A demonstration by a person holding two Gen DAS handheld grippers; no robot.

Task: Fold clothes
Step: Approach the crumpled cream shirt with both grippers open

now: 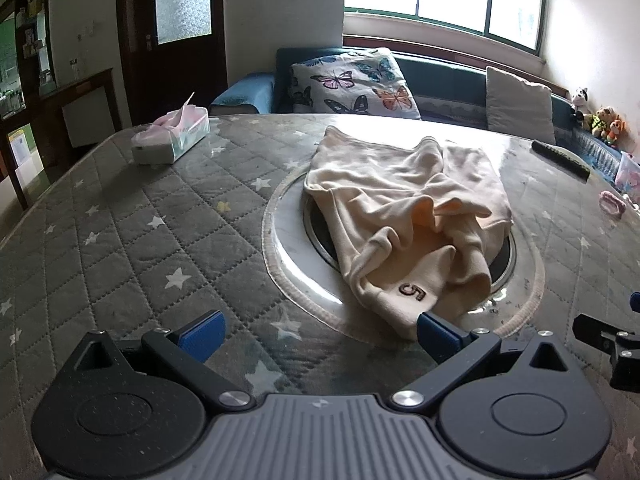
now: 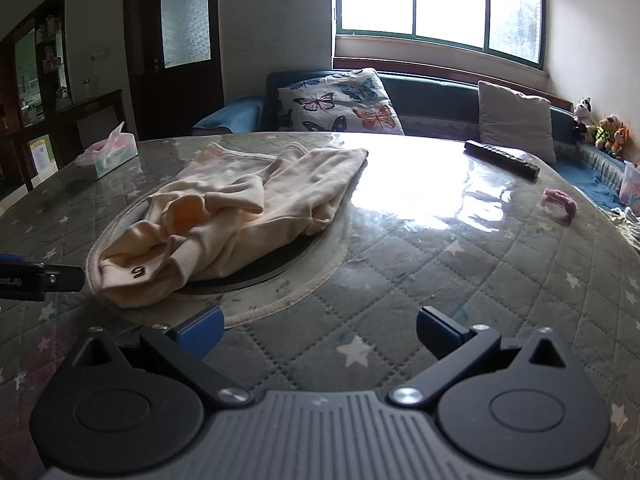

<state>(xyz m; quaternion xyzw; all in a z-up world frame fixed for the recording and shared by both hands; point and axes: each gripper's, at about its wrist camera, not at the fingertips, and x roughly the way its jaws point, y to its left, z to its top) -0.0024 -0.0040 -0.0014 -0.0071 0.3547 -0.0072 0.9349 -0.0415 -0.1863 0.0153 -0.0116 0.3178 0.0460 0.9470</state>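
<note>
Left wrist view: cream cotton garment [image 1: 404,216] is left rumpled within reach; left gripper [image 1: 320,332] and right gripper [image 2: 320,328] are held wide apart, empty.

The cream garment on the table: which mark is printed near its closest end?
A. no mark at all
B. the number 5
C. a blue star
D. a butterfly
B: a dark number 5 shows on the cream garment near the end closest to the open left tool; the stars are on the table cover and the butterflies on the pillow.
</note>
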